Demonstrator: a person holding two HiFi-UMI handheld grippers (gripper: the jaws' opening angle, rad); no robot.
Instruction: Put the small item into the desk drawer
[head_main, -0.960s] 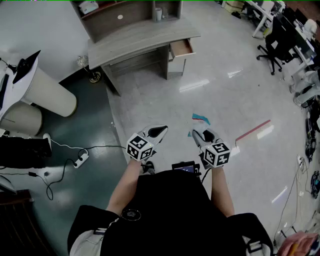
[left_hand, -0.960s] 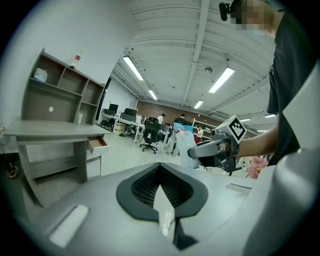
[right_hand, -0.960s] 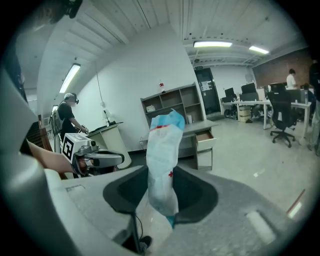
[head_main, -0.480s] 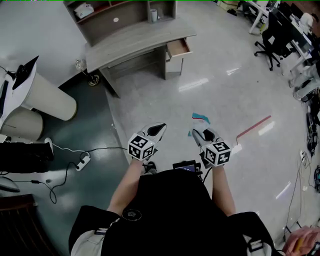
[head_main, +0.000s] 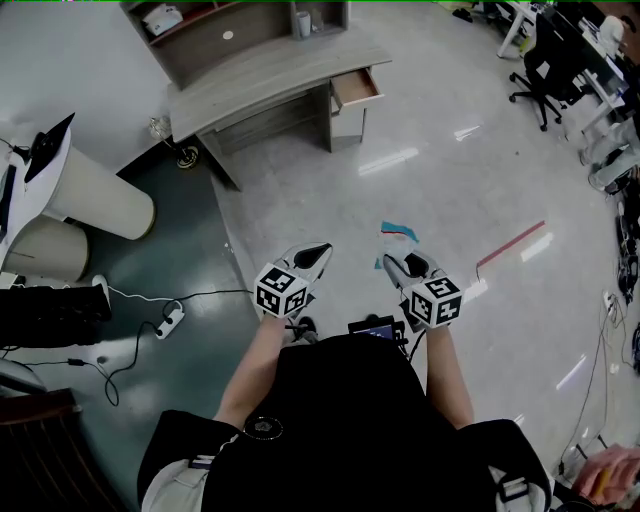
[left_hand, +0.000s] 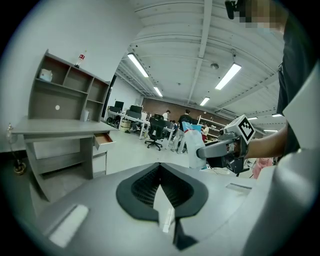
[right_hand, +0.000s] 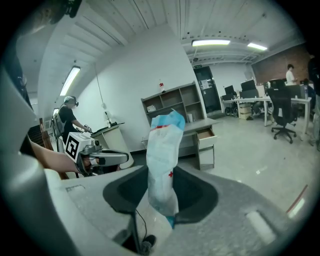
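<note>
My right gripper (head_main: 392, 262) is clamped on the small item, a white and blue packet (right_hand: 162, 160) that stands up between my fingers (right_hand: 198, 199), so the pick-up is done. My left gripper (head_main: 318, 252), just beside the right one, is pinched together with nothing in it. The whole carry is left: the desk (head_main: 270, 80) stands well ahead of my fingertips across open floor (head_main: 440, 150), its drawer (head_main: 357, 88) already pulled out, and I judge I must walk there, bring the packet over the drawer and let go.

head: high, steeply down | tool views: low, forward | shared: desk (head_main: 270, 80)
</note>
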